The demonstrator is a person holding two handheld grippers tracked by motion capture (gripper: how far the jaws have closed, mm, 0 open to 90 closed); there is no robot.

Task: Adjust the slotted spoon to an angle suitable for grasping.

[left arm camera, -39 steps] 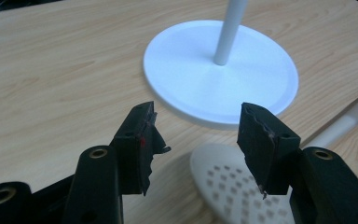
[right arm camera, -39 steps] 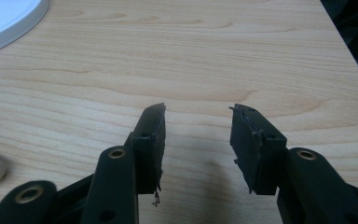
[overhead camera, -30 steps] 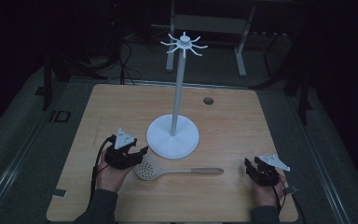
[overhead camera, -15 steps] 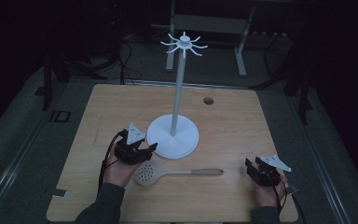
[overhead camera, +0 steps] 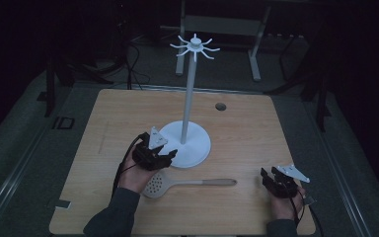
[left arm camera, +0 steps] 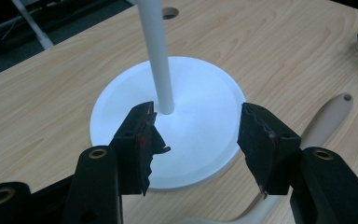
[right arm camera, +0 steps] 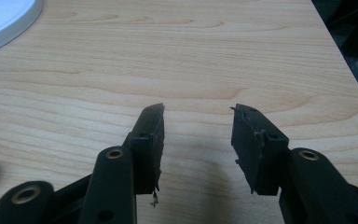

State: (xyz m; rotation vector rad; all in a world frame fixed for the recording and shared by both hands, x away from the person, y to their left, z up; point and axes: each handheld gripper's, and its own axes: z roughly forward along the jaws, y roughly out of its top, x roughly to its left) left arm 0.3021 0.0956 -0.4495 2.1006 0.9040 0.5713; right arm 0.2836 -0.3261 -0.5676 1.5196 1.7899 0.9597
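Showing pale wood grain with a matt, smooth finish on the table [overhead camera: 256,138], lower half of the high view. Looking like smooth white plastic, faintly glossy, on the stand [left arm camera: 168,126]. Appearing matt beige plastic on the slotted spoon [overhead camera: 192,183]. Wearing rough, frayed black rubber on the left gripper [left arm camera: 196,140] pads [left arm camera: 256,140].

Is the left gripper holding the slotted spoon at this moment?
No, the left gripper is open with nothing between its jaws, above the white stand base; the slotted spoon lies on the table.
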